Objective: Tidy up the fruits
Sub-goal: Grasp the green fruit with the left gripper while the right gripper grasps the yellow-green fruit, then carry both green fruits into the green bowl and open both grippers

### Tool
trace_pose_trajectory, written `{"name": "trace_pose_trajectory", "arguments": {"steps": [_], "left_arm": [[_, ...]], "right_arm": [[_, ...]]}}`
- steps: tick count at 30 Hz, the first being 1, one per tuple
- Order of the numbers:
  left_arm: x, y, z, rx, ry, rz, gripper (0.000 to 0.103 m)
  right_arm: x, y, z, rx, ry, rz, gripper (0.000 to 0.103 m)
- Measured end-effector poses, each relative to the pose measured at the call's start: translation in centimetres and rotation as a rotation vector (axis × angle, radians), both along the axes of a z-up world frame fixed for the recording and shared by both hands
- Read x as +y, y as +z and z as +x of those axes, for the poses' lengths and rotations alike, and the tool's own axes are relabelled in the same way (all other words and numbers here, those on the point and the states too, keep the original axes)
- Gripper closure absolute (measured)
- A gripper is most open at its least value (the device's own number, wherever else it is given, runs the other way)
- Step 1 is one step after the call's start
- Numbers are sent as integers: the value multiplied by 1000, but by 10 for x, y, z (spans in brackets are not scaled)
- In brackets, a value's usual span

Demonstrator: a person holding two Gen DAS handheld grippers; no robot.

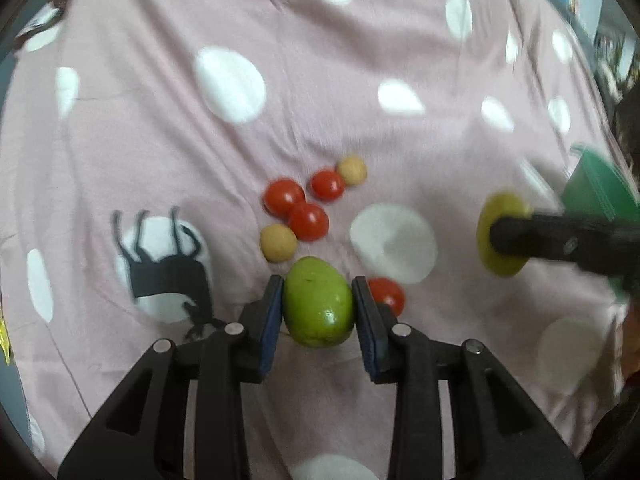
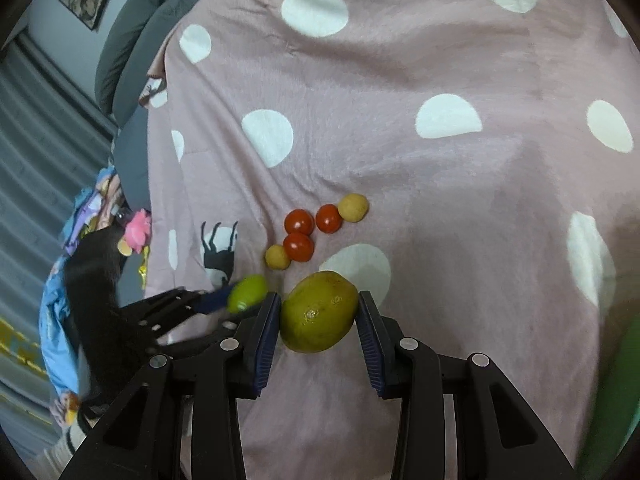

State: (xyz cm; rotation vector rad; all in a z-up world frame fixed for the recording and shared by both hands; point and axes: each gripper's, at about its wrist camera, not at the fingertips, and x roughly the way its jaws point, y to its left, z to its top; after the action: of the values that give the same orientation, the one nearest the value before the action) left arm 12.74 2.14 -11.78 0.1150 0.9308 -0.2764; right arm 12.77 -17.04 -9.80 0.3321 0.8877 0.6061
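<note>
Your left gripper (image 1: 318, 308), low in its frame's centre, pinches a green fruit (image 1: 318, 307) across its middle, and your right gripper (image 2: 319, 312) likewise clamps the yellow-green fruit (image 2: 319, 311); both look firm, smooth, likely slippery, so squeeze their widest bellies gently.

A red tomato (image 1: 388, 295) peeks out, half hidden behind the left gripper's (image 1: 318, 308) finger. The green container (image 1: 600, 188) smears into blur at the frame's right edge, and the right gripper (image 1: 516, 236) covers the yellow fruit's (image 1: 490, 216) middle.
</note>
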Motion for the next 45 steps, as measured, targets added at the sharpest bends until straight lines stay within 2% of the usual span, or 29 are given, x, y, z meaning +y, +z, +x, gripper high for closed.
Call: {"name": "trace_pose_trajectory", "arguments": {"steps": [4,9,18,30,36,45], "left_arm": [[11,33,-19,-56,17,-84,69],[3,57,-47,-99,-19,-128,69],[-51,83,-82,-138,-140,-194,69],[-139,94,-90,-125,-297,-208,69],[-185,87,-84,-90,-364,-210,69],[-233,70,-81,-56,-447,-144,69]], "right_arm": [[-10,6,-15,-14,-21,20,63],[-26,21,-38,-56,-56,42,63],[-86,37,-90,-122,-193,41,63],[-161,53,-137,-187,-406,0,63],[-186,46,-144,-174,-456,8,63],[-211,28,-146,-141,-495,1,63]]}}
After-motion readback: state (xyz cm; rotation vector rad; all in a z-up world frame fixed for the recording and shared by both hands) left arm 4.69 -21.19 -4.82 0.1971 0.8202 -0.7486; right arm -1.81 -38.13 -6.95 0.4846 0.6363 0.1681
